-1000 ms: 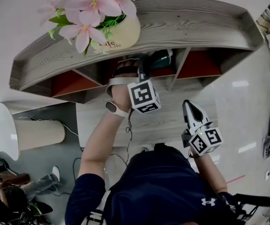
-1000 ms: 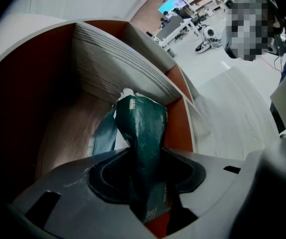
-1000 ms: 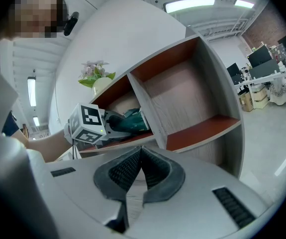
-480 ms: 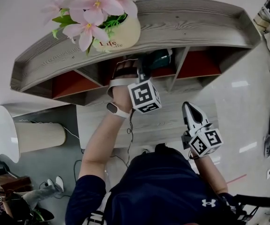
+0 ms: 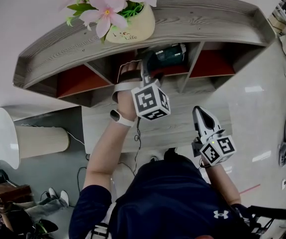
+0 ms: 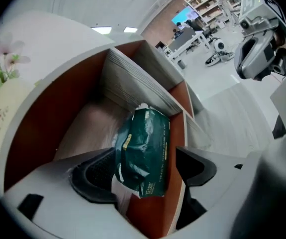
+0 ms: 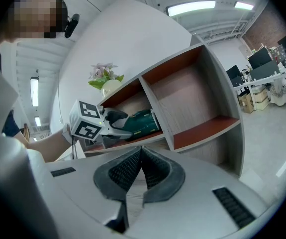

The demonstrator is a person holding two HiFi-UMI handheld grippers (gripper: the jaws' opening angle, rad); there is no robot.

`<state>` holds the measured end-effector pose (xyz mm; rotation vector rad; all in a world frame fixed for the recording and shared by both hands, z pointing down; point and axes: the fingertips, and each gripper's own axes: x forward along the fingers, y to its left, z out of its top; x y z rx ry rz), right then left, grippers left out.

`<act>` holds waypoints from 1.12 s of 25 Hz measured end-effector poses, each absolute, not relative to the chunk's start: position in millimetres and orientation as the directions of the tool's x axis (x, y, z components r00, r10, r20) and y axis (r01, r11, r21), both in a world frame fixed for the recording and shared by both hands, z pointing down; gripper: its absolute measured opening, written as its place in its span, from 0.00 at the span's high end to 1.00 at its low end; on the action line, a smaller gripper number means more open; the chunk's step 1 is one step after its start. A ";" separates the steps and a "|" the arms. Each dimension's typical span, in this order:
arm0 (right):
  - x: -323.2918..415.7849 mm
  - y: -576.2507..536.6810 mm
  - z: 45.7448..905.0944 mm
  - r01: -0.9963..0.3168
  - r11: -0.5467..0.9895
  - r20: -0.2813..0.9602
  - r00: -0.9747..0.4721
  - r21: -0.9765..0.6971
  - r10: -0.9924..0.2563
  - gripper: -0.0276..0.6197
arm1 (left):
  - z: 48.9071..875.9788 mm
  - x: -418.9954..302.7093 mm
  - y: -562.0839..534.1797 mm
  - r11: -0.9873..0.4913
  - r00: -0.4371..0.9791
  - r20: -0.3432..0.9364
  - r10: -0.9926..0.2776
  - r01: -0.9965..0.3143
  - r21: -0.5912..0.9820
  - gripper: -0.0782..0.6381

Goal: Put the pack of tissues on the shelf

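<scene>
Tissues: dark green plastic pack of tissues (image 5: 168,55) (image 6: 145,151) (image 7: 142,122), lying in the middle compartment on its red-brown floor, close to the divider at right of that compartment in the head view.
Shelf: curved grey wood-grain shelf (image 5: 207,14) (image 6: 133,83) (image 7: 202,83) with three open compartments, spanning the upper part of the head view.
Left: white left gripper (image 5: 147,66) (image 6: 147,173) (image 7: 110,121) with a marker cube, reached into the middle compartment; jaws opening, spread wide on either side of the pack; pad at right of the left gripper view clearly off the pack, pad at left just beside it, contact there unclear.
Right: white right gripper (image 5: 202,117) (image 7: 140,171), lower right of centre in the head view, well apart from the shelf; jaws closed together, nothing between them.
Top of shelf: round cream pot of pink flowers (image 5: 130,26) (image 7: 105,81), upright, upper left of centre in the head view.
Left edge: white lampshade (image 5: 3,138), low at the left of the head view, beside the shelf's end.
</scene>
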<state>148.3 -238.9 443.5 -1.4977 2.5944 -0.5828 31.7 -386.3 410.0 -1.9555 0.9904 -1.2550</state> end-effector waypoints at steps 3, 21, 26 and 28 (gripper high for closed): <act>148.3 -234.4 439.1 -0.823 0.447 0.104 -0.509 -0.350 -0.854 0.94 | 396.5 28.5 -371.6 -0.514 0.294 0.435 -0.851 -0.302 -0.803 0.36; 140.1 -209.2 379.2 -0.848 0.474 -0.005 -0.487 -0.236 -0.874 0.94 | 378.6 -0.1 -253.9 -0.580 0.458 0.364 -0.811 -0.554 -0.596 0.71; 129.6 -191.7 366.0 -0.851 0.487 -0.023 -0.493 -0.194 -0.870 0.94 | 375.2 -7.2 -217.1 -0.556 0.487 0.281 -0.827 -0.636 -0.535 0.84; 125.6 -186.7 362.7 -0.854 0.490 -0.025 -0.494 -0.176 -0.869 0.94 | 373.8 -9.0 -203.7 -0.555 0.499 0.259 -0.827 -0.650 -0.519 0.85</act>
